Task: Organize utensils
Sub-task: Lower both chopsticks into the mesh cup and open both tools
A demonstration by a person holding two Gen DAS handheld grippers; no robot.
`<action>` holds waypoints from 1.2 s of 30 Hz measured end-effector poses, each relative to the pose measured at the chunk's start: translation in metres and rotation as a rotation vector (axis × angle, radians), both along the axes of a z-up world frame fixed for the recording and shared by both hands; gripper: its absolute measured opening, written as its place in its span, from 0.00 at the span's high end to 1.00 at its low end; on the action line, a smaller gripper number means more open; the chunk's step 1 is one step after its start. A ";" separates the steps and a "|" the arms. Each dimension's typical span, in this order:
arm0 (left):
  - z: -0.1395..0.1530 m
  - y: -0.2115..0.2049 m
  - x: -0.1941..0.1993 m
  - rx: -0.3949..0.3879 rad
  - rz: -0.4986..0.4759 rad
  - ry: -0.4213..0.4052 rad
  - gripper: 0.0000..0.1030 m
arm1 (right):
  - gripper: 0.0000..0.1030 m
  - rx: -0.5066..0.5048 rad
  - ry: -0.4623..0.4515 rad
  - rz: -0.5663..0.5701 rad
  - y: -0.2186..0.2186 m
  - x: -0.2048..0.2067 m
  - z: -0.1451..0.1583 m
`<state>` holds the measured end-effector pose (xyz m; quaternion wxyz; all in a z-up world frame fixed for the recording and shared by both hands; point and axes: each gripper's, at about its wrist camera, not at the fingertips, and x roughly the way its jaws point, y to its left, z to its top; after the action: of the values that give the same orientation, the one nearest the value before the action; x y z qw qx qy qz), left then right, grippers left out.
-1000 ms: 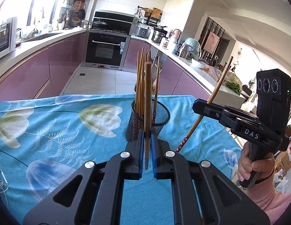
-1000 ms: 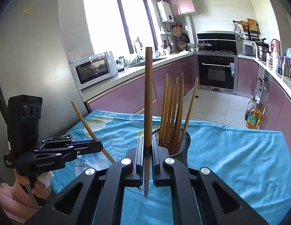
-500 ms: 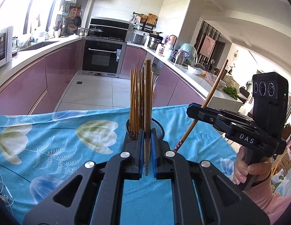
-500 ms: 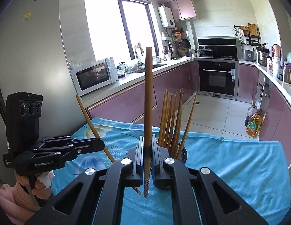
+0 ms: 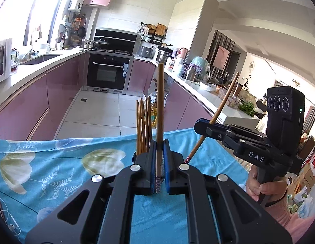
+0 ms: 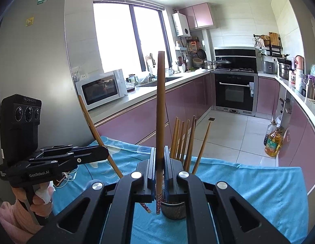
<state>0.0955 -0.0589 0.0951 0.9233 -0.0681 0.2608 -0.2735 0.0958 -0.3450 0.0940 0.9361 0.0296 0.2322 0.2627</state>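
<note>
Above the blue floral surface (image 5: 55,174), each gripper is clamped on one upright chopstick: left gripper (image 5: 159,156) on its chopstick (image 5: 159,109), right gripper (image 6: 159,162) on its chopstick (image 6: 160,109), both just beside the mesh holder (image 6: 174,210) of chopsticks (image 6: 184,140)

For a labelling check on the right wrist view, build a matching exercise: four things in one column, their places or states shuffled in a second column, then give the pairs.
Things
1. chopstick
2. mesh holder
3. oil bottle
4. microwave

Places or states
A. stands on the floor
B. sits on the counter
C. clamped upright between the jaws of the right gripper
D. stands on the blue cloth with several chopsticks in it

Pairs: 1-C, 2-D, 3-A, 4-B
</note>
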 end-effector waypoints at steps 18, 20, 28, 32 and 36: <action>0.036 -0.014 0.012 -0.004 0.025 -0.065 0.93 | 0.94 0.013 0.004 -0.022 -0.004 0.022 0.002; 0.033 -0.015 0.014 -0.002 0.025 -0.060 0.93 | 0.94 0.013 0.013 -0.026 -0.003 0.024 0.000; 0.025 -0.022 0.026 0.032 0.044 -0.033 0.93 | 0.94 0.009 0.038 -0.037 -0.003 0.034 -0.009; 0.022 -0.027 0.035 0.045 0.050 -0.017 0.93 | 0.94 0.007 0.047 -0.041 -0.003 0.038 -0.012; 0.017 -0.028 0.040 0.053 0.052 -0.010 0.93 | 0.94 0.004 0.053 -0.043 -0.002 0.040 -0.013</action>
<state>0.1352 -0.0873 0.1125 0.9329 -0.0491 0.2613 -0.2429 0.1360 -0.3472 0.0806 0.9350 0.0433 0.2558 0.2420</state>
